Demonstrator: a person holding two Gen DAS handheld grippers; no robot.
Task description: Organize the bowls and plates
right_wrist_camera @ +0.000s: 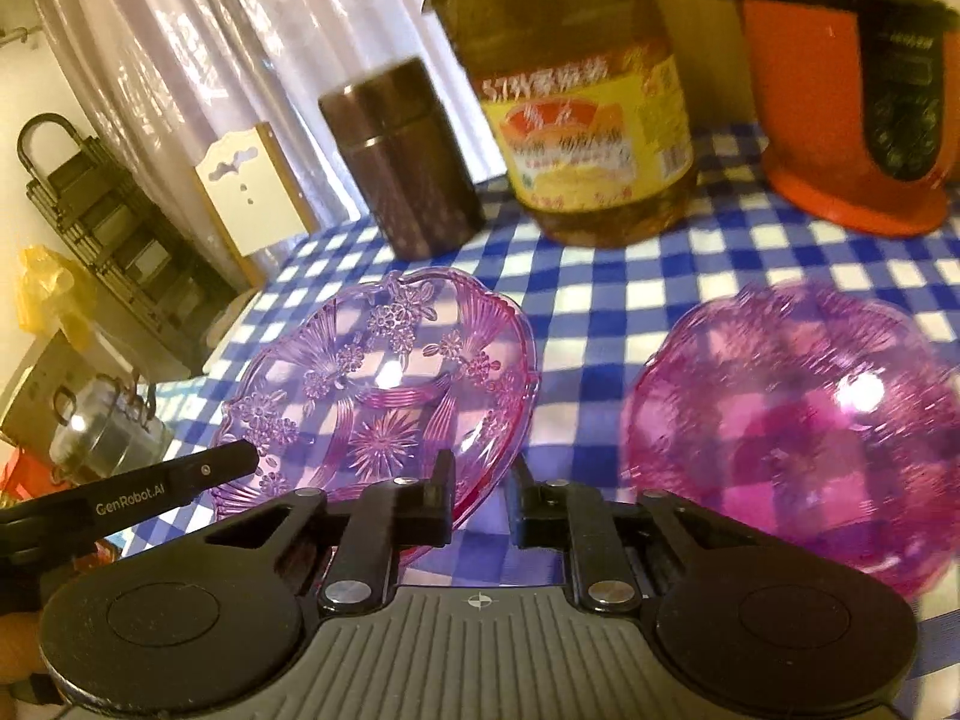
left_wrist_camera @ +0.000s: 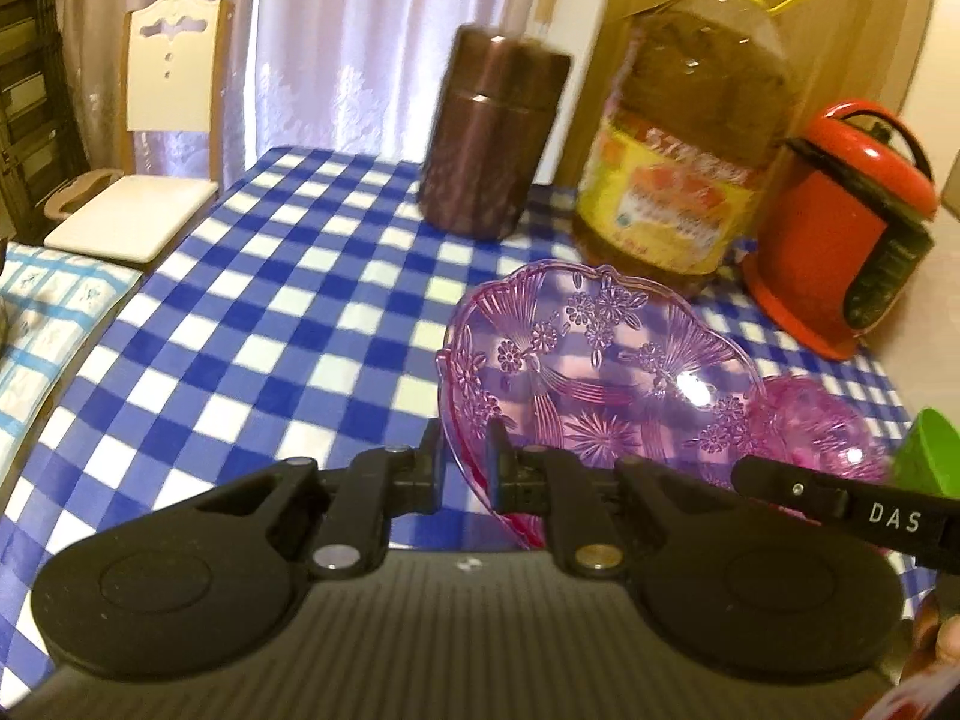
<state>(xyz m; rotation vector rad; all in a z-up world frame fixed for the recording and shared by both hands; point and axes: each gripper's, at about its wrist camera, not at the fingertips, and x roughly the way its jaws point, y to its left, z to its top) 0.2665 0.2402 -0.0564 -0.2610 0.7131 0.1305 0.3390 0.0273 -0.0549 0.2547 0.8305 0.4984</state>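
- Currently your left gripper (left_wrist_camera: 467, 468) has its two fingers closed on the near rim of the plate (left_wrist_camera: 594, 360); only a narrow gap remains, and the rim sits in it.
- Plate: clear pink, heart-shaped, with pressed flowers. In the left view it tilts, near edge up at the fingers and far edge toward the tablecloth (left_wrist_camera: 270, 312). Whether the far edge touches the cloth, you cannot tell.
- Your right gripper (right_wrist_camera: 480, 492) holds nothing. Its fingers stand a little apart, with checked cloth showing in the gap.
- In the right view the plate (right_wrist_camera: 384, 384) lies left of the gap; its lower edge runs behind the left finger (right_wrist_camera: 435, 504). Contact there: cannot tell.
- Bowl (right_wrist_camera: 798, 414): round, deeper pink, blurred, right of the right gripper. In the left view the bowl (left_wrist_camera: 822, 426) sits just beside the plate's right edge, partly behind it.
- Your right gripper's finger, marked DAS (left_wrist_camera: 840, 504), crosses the left view low on the right, in front of the bowl.
- Your left gripper's finger, marked GenRobot.AI (right_wrist_camera: 150, 486), enters the right view from the left, tip near the plate's left rim.
- Back of the table, left to right: brown canister (left_wrist_camera: 486, 132), oil bottle (left_wrist_camera: 684, 138) with yellow cap, red cooker (left_wrist_camera: 840, 222). All upright, all behind the plate.
- A green object (left_wrist_camera: 927, 444) shows at the right edge of the left view; too little is visible to identify it.
- A white chair (left_wrist_camera: 150, 150) stands off the table's far left corner.
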